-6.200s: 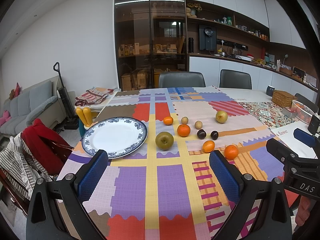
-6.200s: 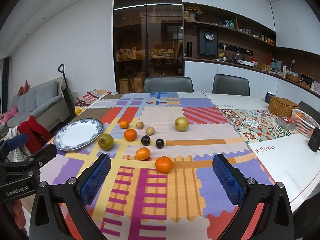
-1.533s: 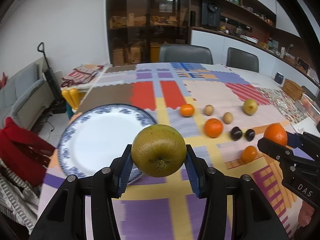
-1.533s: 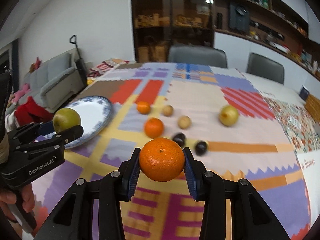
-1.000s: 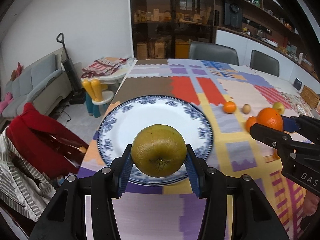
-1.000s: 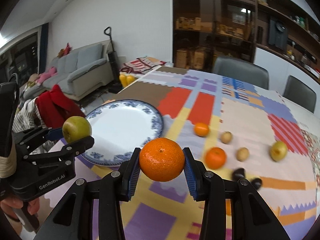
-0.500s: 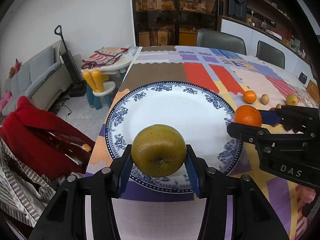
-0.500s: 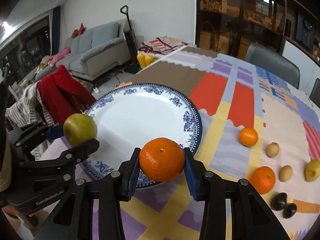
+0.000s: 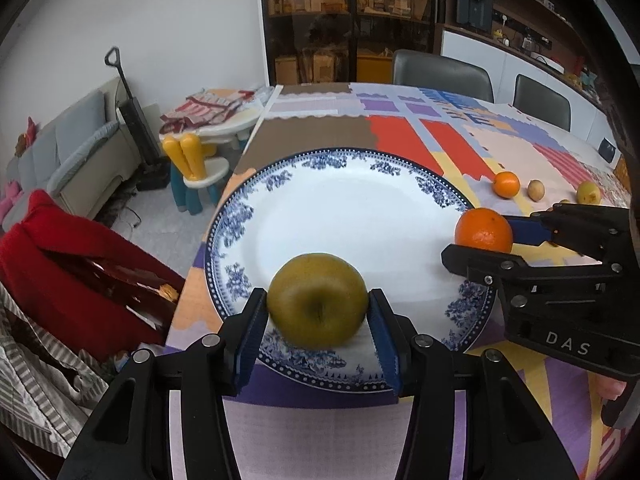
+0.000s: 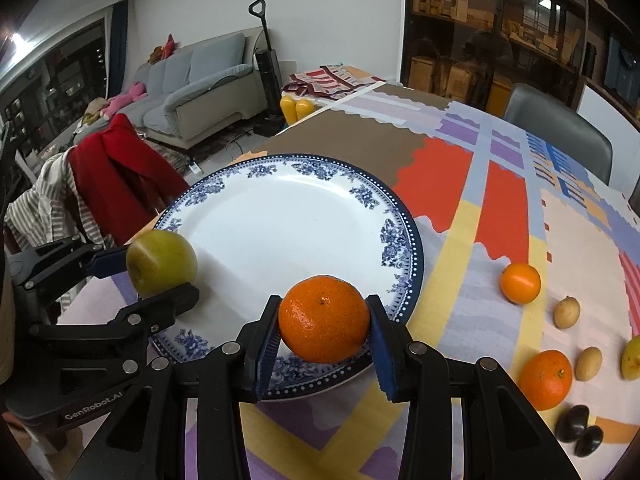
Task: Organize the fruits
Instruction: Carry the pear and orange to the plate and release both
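A white plate with a blue floral rim (image 9: 352, 220) (image 10: 280, 232) lies on the patchwork tablecloth. My left gripper (image 9: 318, 316) is shut on a green-brown pear (image 9: 318, 300) and holds it just over the plate's near rim; the pear also shows in the right wrist view (image 10: 160, 262). My right gripper (image 10: 324, 338) is shut on an orange (image 10: 324, 318) over the plate's right rim; the orange also shows in the left wrist view (image 9: 484, 230).
Loose fruit lies right of the plate: a small orange (image 10: 520, 283), a bigger orange (image 10: 546, 378), two small brown fruits (image 10: 566, 312), two dark fruits (image 10: 576, 428) and a yellow pear (image 9: 588, 193). The table edge is left of the plate, with a red-draped chair (image 10: 116, 168) beyond.
Both grippers have moved closer and lower over the plate, each still gripping its fruit. The pear now sits over the near rim, the orange over the right rim.
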`<action>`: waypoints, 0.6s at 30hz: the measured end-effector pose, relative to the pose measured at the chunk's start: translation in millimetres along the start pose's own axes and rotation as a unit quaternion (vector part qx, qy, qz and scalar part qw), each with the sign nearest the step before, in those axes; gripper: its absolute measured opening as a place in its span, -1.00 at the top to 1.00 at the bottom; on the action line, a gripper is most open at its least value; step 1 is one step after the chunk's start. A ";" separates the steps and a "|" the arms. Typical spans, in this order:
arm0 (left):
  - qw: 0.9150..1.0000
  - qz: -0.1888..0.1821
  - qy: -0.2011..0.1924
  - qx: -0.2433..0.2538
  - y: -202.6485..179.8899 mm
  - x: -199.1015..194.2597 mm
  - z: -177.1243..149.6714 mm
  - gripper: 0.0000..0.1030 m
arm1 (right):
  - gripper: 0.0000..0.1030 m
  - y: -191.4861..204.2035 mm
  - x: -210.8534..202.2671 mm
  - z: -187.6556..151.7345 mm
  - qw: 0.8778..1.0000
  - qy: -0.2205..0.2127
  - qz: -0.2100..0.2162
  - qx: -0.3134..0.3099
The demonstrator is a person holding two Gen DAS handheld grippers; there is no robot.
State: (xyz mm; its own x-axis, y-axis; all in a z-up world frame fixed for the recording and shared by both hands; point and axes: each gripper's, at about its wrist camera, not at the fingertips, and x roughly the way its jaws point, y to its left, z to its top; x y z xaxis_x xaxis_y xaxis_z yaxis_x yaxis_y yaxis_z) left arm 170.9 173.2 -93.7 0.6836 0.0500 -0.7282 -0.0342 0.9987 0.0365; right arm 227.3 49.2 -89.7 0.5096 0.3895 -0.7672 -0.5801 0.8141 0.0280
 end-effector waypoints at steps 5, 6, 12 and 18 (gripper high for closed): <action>1.000 0.020 -0.018 0.006 0.5 -10.8 1.4 -0.18 | 0.18 -1.3 -0.1 -1.2 1.000 0.003 0.011 0.004; 1.000 0.023 -0.020 0.006 0.8 -13.8 1.2 -0.19 | 0.18 -1.5 -0.9 -1.7 1.000 0.003 0.013 0.006; 0.999 0.031 -0.037 0.004 -3.5 -36.5 -1.0 -0.30 | -0.14 0.0 -23.9 -4.6 1.000 -0.029 0.007 0.005; 0.998 0.025 -0.054 -0.002 -18.1 -64.0 -3.5 -0.40 | -0.30 -2.1 -61.3 -18.4 0.998 -0.061 -0.007 0.008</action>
State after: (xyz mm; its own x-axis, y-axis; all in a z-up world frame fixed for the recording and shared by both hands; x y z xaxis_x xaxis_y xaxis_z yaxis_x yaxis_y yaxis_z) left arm 125.2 151.9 -50.1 0.7561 0.1001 -0.6467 -0.0738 0.9950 0.0677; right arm 185.5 15.7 -54.5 0.5921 0.4263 -0.6839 -0.5624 0.8264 0.0282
